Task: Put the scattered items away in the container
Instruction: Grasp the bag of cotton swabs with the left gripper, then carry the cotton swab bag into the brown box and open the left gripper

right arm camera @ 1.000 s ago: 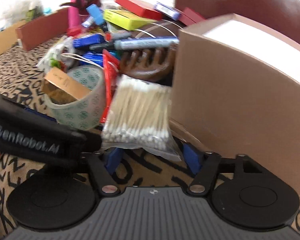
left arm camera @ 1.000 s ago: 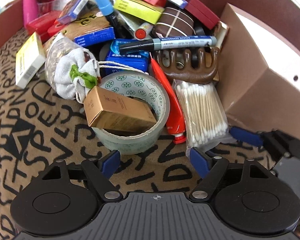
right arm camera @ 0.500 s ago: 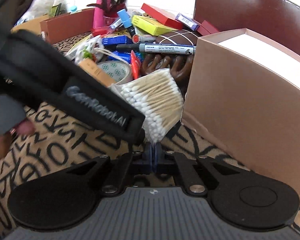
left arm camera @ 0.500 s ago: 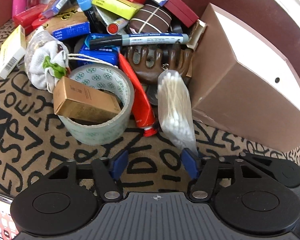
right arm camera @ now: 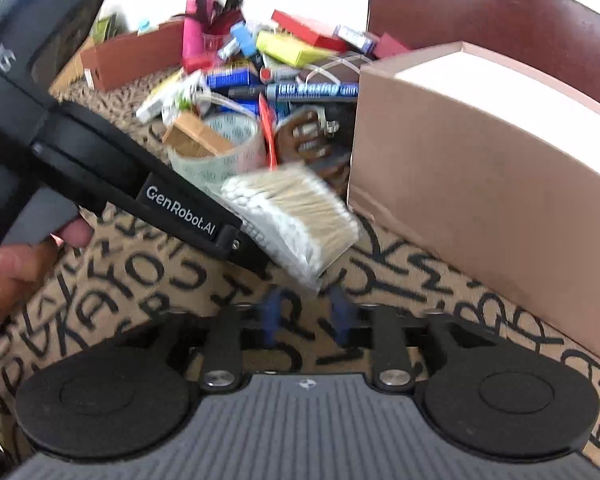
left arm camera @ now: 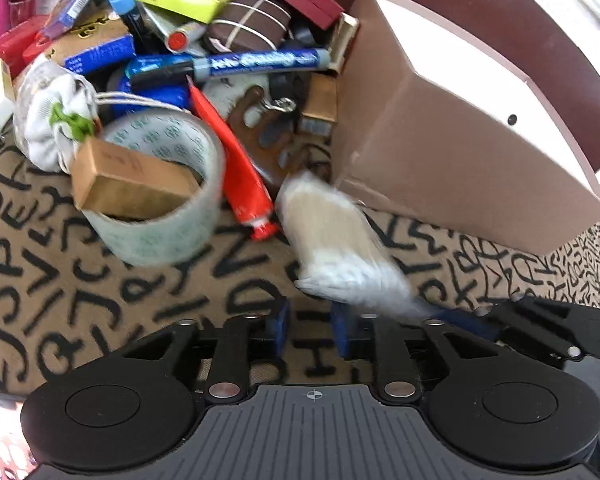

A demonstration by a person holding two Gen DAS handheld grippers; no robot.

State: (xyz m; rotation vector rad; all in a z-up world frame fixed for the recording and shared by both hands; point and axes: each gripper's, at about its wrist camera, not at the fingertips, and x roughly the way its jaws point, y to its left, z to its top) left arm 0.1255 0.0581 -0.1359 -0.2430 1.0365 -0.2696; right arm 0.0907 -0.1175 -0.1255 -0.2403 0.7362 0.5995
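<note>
A clear bag of cotton swabs [left arm camera: 340,240] [right arm camera: 296,216] hangs blurred above the lettered cloth, in front of the brown box [left arm camera: 452,128] [right arm camera: 480,168]. In the right wrist view my right gripper [right arm camera: 306,316] stands partly open, and the bag's lower corner sits just above the gap. In the left wrist view my left gripper [left arm camera: 310,330] is partly open and empty, with the bag just ahead and to the right. The right gripper's tips [left arm camera: 460,320] show there at the bag's lower end. I cannot tell whether anything grips the bag.
A pile lies left of the box: tape roll [left arm camera: 164,200] with a small gold carton [left arm camera: 128,176] in it, red tube [left arm camera: 236,168], brown hair claw [left arm camera: 268,136], blue marker [left arm camera: 236,64], white drawstring pouch [left arm camera: 56,120]. The left gripper's body [right arm camera: 100,168] crosses the right wrist view.
The right gripper's jaws went from shut on the swab bag to partly open. The bag was pulled away from the pile towards the grippers. The left gripper's jaws narrowed.
</note>
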